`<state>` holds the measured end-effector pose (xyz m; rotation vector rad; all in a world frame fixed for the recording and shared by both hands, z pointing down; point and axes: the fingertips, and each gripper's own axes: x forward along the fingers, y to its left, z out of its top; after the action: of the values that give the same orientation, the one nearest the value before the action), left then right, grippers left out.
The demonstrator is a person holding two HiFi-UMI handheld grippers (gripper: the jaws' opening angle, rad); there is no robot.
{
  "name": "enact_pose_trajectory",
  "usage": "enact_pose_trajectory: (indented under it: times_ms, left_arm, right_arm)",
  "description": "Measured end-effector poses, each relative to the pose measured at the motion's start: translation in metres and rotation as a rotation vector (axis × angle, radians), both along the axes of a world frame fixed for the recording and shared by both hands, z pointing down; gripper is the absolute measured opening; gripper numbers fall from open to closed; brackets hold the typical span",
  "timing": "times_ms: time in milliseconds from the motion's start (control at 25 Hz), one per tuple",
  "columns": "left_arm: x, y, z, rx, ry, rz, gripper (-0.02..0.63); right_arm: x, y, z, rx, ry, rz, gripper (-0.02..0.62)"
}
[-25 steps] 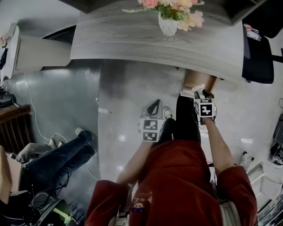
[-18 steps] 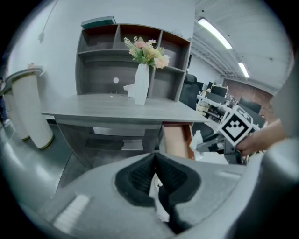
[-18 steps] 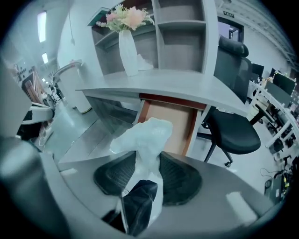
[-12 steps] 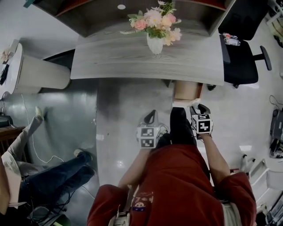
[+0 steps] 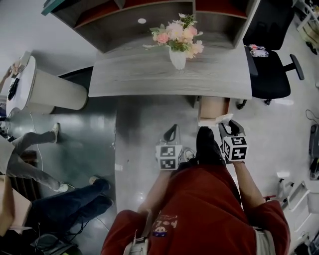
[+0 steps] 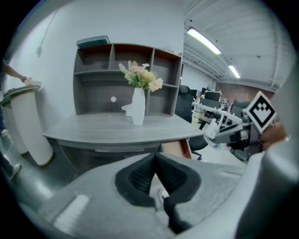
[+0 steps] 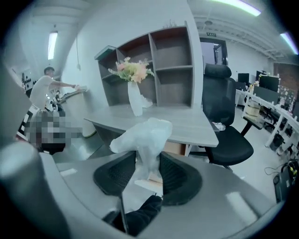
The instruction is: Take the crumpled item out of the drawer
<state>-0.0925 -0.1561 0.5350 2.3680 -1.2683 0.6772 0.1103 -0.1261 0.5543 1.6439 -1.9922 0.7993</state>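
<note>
The crumpled white item (image 7: 145,136) sticks up between the dark pads of my right gripper (image 7: 148,168), which is shut on it. In the head view the right gripper (image 5: 227,125) holds the crumpled item (image 5: 218,119) just in front of the open brown drawer (image 5: 213,107), under the grey desk (image 5: 149,74). From the right gripper view the drawer (image 7: 175,148) shows below the desk edge. My left gripper (image 5: 172,131) hangs over the floor to the left of the drawer. Its pads (image 6: 140,175) meet at the tips and hold nothing.
A white vase of flowers (image 5: 178,52) stands on the desk in front of a shelf unit (image 5: 149,15). A black office chair (image 5: 270,64) is at the desk's right end. A pale rounded cabinet (image 5: 50,92) and other people's legs (image 5: 75,196) are at the left.
The view has drawn back from the desk. My right gripper, still shut on the crumpled item, has come back out of the drawer. The person at the left has shifted their legs.
</note>
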Motion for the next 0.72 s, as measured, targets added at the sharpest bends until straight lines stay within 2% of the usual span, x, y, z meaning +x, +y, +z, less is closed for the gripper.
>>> enact_pose_trajectory:
  times_ms: [320,720]
  left_arm:
    - [0.005,0.003,-0.047,0.104,0.005,0.028,-0.003]
    - [0.004,0.010,-0.065,0.145,-0.002,0.043,-0.003]
  right_arm:
    - [0.013,0.002,-0.064,0.143,-0.020,0.068,0.163]
    - [0.013,0.006,-0.076,0.182,-0.035,0.098,0.163]
